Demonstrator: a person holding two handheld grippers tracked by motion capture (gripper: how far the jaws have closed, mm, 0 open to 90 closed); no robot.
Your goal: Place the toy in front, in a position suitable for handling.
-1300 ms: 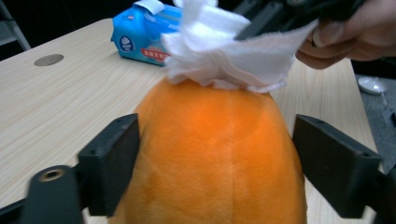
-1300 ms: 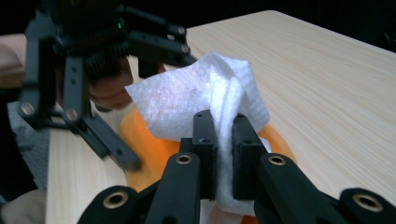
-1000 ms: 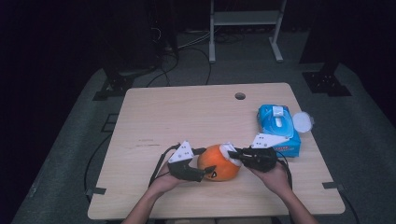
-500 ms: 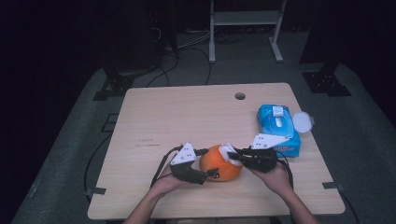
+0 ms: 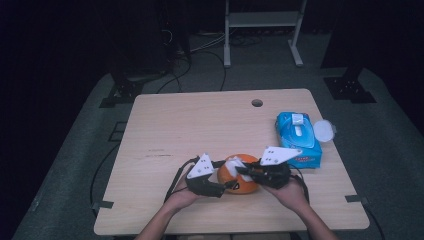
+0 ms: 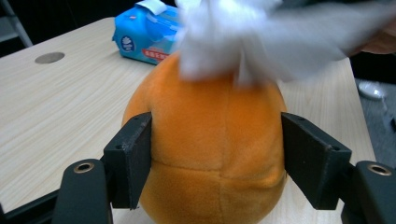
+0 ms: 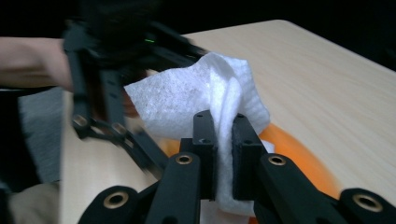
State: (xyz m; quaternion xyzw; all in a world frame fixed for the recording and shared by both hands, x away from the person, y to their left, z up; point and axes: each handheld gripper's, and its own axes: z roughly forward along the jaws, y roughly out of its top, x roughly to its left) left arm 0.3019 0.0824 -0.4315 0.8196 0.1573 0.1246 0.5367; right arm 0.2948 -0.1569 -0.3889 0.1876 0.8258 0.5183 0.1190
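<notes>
High view: near the counter's (image 5: pixel 165 130) front edge, left tongs (image 6: pixel 215 163) have just been closing around the orange plush ball (image 6: pixel 210 149); right tongs (image 7: pixel 223 154) pinch a white wipe (image 7: pixel 196 100) on top. Wiping looks underway, unfinished.

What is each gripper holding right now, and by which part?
Left gripper clasps the round orange plush ball by its opposite sides. Right gripper pinches the white wipe at a gathered fold.
</notes>
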